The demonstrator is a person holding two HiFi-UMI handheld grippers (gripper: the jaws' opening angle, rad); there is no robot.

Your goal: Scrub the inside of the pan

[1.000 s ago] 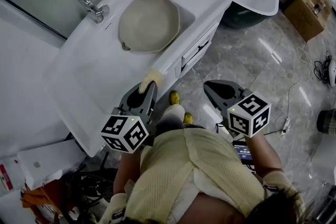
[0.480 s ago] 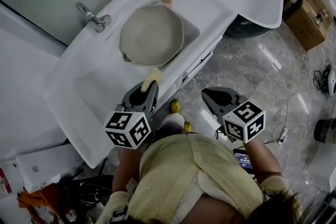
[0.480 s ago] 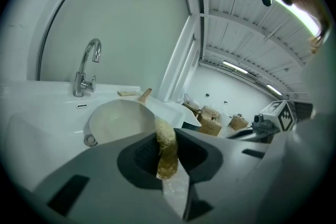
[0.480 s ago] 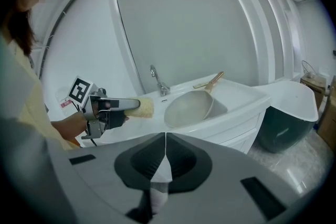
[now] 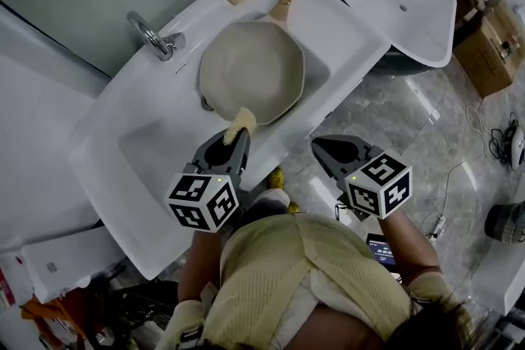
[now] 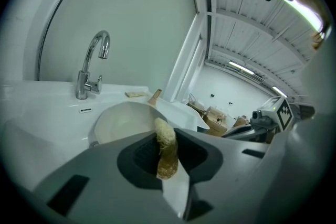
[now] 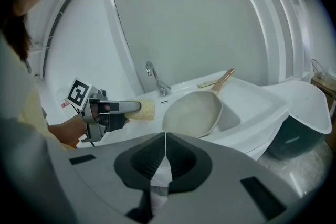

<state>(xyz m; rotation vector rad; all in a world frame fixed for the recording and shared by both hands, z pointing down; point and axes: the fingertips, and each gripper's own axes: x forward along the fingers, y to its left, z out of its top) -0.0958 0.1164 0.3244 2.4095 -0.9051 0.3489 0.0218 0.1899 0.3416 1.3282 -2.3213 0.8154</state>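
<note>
Our left claw (image 5: 230, 139) clamped on a rough, fibrous yellow scrubber (image 5: 239, 125) near the pan's rim, smooth cream octagonal pan (image 5: 253, 82) with wooden handle tilted in the glossy white sink (image 5: 156, 152), our right claw (image 5: 321, 147) closed tight, empty.

pan (image 5: 250, 82): cream | sponge (image 5: 240, 124): yellow | sink (image 5: 148, 156): white | left gripper (image 5: 232, 140): grey, black-and-white marker squares
</note>
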